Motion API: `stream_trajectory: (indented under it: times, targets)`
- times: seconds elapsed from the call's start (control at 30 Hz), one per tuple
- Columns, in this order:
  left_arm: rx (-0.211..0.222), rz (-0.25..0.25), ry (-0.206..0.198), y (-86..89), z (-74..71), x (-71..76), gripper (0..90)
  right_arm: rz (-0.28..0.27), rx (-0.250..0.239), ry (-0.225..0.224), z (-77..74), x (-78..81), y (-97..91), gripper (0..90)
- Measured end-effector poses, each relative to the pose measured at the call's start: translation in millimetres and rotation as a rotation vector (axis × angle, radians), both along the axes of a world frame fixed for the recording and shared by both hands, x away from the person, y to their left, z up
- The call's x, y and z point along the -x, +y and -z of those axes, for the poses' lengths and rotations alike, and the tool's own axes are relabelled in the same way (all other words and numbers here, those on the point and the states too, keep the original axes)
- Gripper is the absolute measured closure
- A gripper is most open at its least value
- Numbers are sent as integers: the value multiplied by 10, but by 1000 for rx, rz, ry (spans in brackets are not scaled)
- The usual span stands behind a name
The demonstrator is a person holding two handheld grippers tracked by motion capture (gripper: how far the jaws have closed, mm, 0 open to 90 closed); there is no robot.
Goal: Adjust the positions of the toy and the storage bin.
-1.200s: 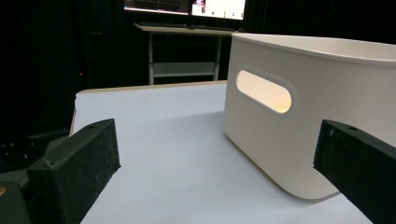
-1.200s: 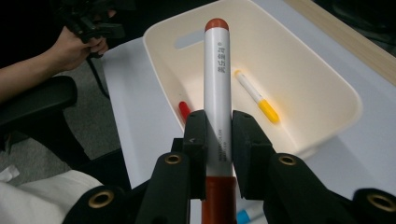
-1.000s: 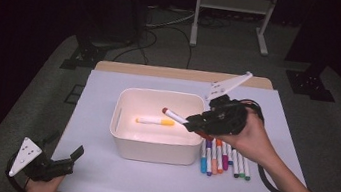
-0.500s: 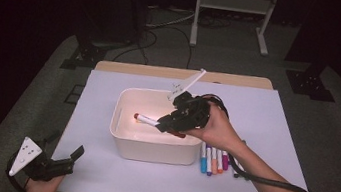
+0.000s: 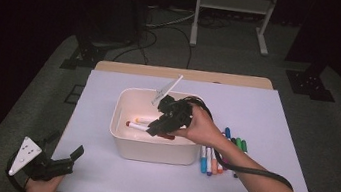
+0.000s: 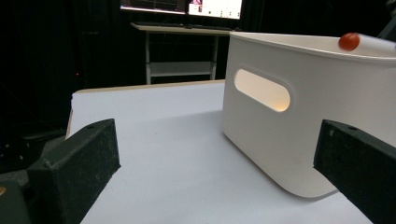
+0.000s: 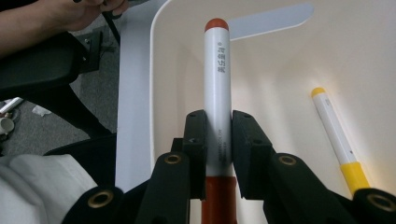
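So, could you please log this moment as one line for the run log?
right tongs: shut on red marker, over white bin | yellow marker: in bin | left tongs: open, idle

Your right black two-jaw gripper [image 5: 153, 129] sits at the centre of the high view, tilted down to the left, jaws clamped tight. Your left black two-jaw gripper [image 5: 71, 155] rests at lower left, jaws spread wide.

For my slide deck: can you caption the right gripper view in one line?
Right gripper clamps a red-capped white marker over the white bin, where a yellow marker already lies.
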State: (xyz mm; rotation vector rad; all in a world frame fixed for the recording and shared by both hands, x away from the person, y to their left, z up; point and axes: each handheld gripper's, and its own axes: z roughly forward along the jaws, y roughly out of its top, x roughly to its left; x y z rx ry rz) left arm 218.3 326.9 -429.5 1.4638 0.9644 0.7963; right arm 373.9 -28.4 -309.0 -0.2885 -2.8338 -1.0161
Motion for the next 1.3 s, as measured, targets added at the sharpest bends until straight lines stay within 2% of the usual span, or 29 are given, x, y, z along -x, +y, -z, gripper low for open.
stream_trajectory:
  times: [0.17,0.47,0.67,0.87,0.97,1.1,1.2,1.3]
  targets:
    - [2,0,-1,2,-1,0,0,-25,25,-1,101,-34,105,755]
    - [5,-3,-4,10,-1,0,0,-66,106,4,267,-67,262,755]
    - [3,-2,-4,6,-4,0,0,-62,163,5,310,-78,308,754]
    - [4,-5,-8,7,-10,6,0,-66,240,-24,372,-66,353,747]
    - [4,-4,-8,5,-12,8,0,-66,259,-28,391,-71,365,710]
    - [5,-3,-9,5,-12,9,0,-47,255,-25,368,-80,345,667]
    - [6,-2,-10,7,-12,8,0,-33,237,-26,296,-76,294,633]
    - [4,-3,-12,4,-13,10,0,-14,177,-22,178,-75,198,573]
